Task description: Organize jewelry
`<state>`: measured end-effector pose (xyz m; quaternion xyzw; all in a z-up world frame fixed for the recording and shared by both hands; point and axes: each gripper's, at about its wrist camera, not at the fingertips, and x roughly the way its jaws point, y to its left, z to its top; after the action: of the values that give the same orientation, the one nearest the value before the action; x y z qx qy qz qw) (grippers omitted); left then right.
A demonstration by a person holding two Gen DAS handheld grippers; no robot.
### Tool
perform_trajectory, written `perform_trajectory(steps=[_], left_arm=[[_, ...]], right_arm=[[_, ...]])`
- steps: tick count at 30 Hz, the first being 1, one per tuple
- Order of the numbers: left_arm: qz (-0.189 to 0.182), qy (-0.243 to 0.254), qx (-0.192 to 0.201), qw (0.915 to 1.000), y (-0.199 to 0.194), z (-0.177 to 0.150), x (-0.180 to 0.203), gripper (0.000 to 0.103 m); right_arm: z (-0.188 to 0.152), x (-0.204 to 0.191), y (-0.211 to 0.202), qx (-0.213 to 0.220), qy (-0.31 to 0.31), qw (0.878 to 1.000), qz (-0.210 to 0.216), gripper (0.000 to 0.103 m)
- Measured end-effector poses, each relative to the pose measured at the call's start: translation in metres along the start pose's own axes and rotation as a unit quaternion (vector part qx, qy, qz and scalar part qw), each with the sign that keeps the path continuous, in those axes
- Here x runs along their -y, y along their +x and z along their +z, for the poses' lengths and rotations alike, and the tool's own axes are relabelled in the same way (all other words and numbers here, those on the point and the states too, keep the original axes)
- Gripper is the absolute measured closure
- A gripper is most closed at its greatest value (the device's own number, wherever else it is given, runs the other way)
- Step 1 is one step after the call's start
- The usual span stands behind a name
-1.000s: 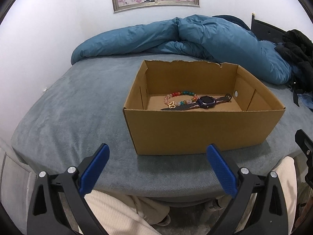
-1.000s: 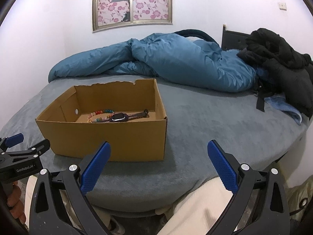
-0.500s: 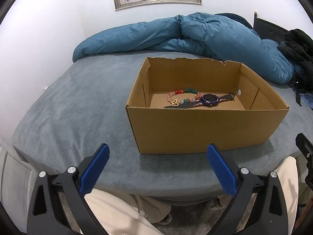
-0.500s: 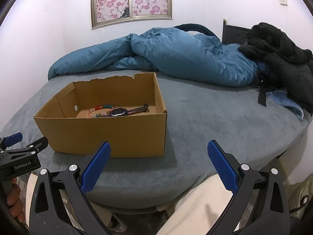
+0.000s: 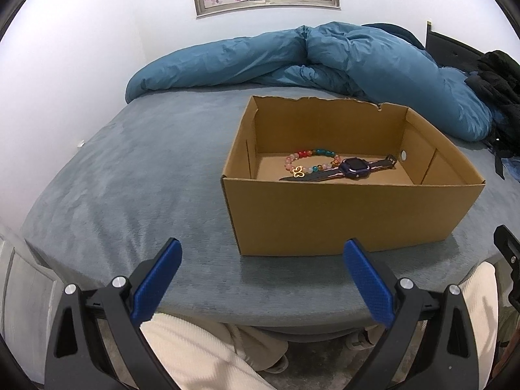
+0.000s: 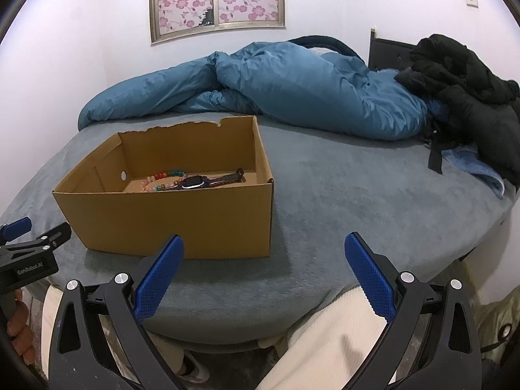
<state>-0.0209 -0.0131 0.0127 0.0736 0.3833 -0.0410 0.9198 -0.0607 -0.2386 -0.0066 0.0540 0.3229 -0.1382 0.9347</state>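
Jewelry: bead bracelet [image 5: 310, 162] + dark watch [image 5: 354, 172], both lying on the floor of the open cardboard box [image 5: 341, 214]. Near to far:

Closest, bottom of each wrist view: person's legs in cream trousers [image 5: 201, 351], seated at the bed edge. Left gripper [image 5: 261, 274] w/ blue pads spread wide apart, nothing between them, hovering over the bed edge in front of the box, not touching it. Right gripper [image 6: 265, 271] likewise wide apart, empty, just short of the box's near right corner. Left gripper's body also shows at the left edge of the right wrist view, w/ fingers of the hand [image 6: 18, 321] gripping it.

Next: box sits on the grey-blue bed cover [image 5: 130, 178], near the front edge, top open, far wall w/ a torn rim. Inside, bracelet lies left of centre, multicolour beads (pink, red, teal) w/ a small gold butterfly charm [image 5: 297, 172] at its near side. Watch lies across the bracelet's right side, strap stretched left-right, face up; touching or overlapping the beads.

Further back: rumpled blue duvet [image 6: 292, 91] piled across the far side of the bed. Black jacket [image 6: 464, 91] heaped at far right, next to a dark headboard [image 6: 386, 52]. On the white wall behind, a window [image 6: 216, 0] w/ pink flower-pattern covering.
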Motion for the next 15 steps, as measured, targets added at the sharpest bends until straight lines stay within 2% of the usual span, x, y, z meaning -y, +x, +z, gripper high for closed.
perform_trajectory(steps=[15], left_arm=[[0.004, -0.006, -0.001, 1.0000, 0.0032, 0.0008, -0.0038, 0.006]], right_arm=[[0.0010, 0.0067, 0.0044, 0.002, -0.006, 1.000, -0.014, 0.008]])
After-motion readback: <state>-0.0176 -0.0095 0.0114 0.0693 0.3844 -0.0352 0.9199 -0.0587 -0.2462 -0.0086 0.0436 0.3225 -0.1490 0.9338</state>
